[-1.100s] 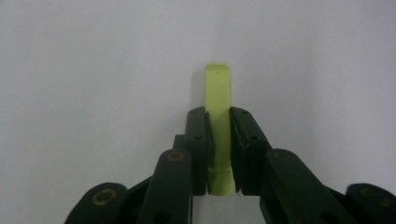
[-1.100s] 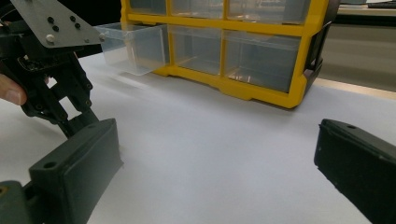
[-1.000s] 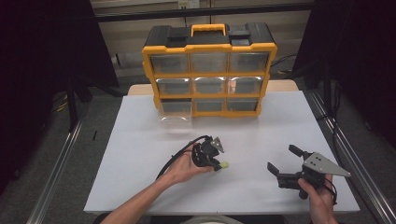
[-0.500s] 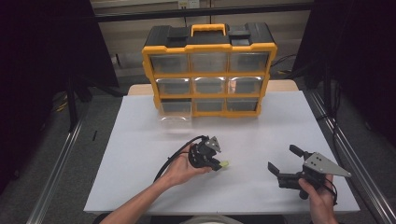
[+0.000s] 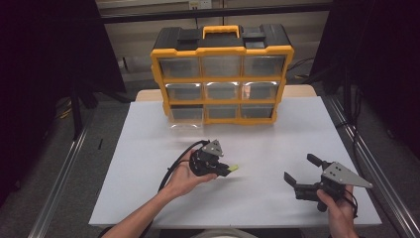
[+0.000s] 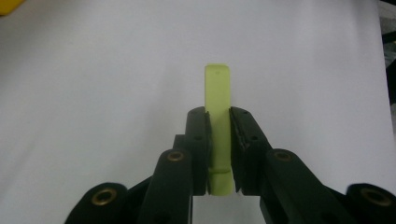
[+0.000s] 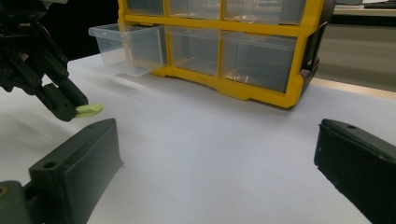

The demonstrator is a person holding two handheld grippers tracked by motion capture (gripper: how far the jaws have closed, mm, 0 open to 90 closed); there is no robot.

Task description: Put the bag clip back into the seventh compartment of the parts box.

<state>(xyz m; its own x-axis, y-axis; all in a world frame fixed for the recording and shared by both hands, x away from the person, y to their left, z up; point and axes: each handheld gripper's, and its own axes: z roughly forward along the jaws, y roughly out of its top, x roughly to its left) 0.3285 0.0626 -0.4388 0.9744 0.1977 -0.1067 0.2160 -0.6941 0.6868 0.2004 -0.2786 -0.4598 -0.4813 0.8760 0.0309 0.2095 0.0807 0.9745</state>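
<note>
Left gripper [image 5: 229, 170]: jaws pinch a small yellow-green piece [image 6: 218, 100], which sticks out past the tips, toward 3 o'clock in the high view
Piece location: in the grip, low over the white table sheet [image 5: 277, 139], near its middle; whether it touches the sheet cannot be told
Right gripper [image 5: 300, 172]: jaws spread wide, nothing between them, at 4 o'clock of the sheet, well apart from the piece
Done so far: the piece looks picked up and secured
Left to do: likely carrying it to the pulled-out clear drawer [image 7: 128, 46] and letting go there
Drawer: bottom-left slot of the yellow organiser [image 5: 223, 74], at 12 o'clock, partly open
In the way: bare sheet lies between piece and drawer; other drawers sit closed
</note>
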